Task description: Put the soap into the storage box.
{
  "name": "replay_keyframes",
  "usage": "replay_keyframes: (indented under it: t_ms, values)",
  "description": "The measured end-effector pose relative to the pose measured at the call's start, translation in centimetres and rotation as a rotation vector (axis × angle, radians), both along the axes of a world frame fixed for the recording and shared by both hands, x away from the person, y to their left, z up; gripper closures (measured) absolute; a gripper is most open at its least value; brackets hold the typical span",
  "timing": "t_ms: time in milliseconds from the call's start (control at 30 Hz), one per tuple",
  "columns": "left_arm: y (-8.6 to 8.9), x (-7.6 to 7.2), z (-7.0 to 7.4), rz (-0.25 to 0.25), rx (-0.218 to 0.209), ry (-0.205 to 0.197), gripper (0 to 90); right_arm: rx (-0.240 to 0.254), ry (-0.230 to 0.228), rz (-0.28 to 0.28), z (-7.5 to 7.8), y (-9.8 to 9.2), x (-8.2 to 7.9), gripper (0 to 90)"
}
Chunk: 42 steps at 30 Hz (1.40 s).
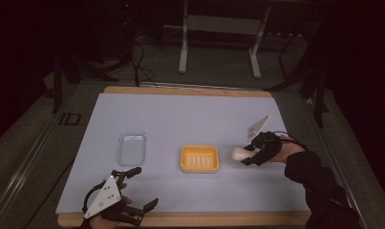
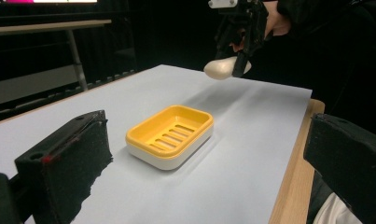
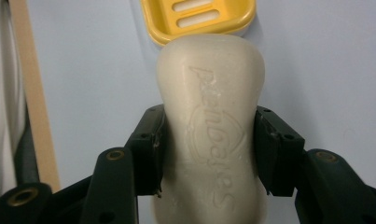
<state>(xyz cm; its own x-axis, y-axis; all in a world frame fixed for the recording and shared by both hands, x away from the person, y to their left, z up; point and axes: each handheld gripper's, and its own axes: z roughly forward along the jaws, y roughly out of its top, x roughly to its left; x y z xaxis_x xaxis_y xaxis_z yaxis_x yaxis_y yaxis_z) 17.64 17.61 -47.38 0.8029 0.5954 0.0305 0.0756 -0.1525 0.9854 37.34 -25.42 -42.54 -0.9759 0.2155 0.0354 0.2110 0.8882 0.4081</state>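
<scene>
Dim room, pale sheet [image 1: 180,119] on the table. Right gripper [image 1: 247,155] clamped a soap bar [image 3: 211,126] aloft beside the yellow dish [image 1: 199,159]; left gripper [image 1: 137,191] rested with jaws apart. Held by its slick sides, the soap might have slipped and missed the dish.

Clear plastic lid [image 1: 132,148] on pale sheet [image 1: 190,114]

A dim lab or recording room: a wooden table [image 1: 187,91] covered by a pale sheet [image 1: 190,119] at centre frame, metal stand legs [image 1: 183,47] and trailing cables [image 1: 142,62] along the top
</scene>
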Motion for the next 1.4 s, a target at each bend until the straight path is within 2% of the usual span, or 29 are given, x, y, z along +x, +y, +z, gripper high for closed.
replay_keyframes:
  t_ms: [167,300,600,1000,1200,1400]
  values:
    - [0.0,0.0,0.0,0.000,-0.002,0.000,0.7,-0.018,0.008,0.022,0.7,1.0,0.2,49.4]
    - [0.0,0.0,0.0,0.000,-0.002,0.000,0.7,-0.033,-0.012,0.059,1.1,1.7,0.3,49.4]
    - [0.0,0.0,0.0,-0.005,-0.001,0.001,0.7,-0.026,-0.031,0.126,2.2,3.6,0.6,49.4]
    - [0.0,0.0,0.0,-0.006,-0.003,0.002,0.7,-0.019,-0.045,0.194,2.6,6.3,0.8,49.4]
    - [0.0,0.0,0.0,-0.004,-0.003,0.001,0.7,0.009,-0.057,0.244,2.6,7.6,0.7,49.4]
    - [0.0,0.0,0.0,-0.005,-0.004,0.001,0.7,0.052,-0.053,0.265,2.7,8.6,0.9,49.3]
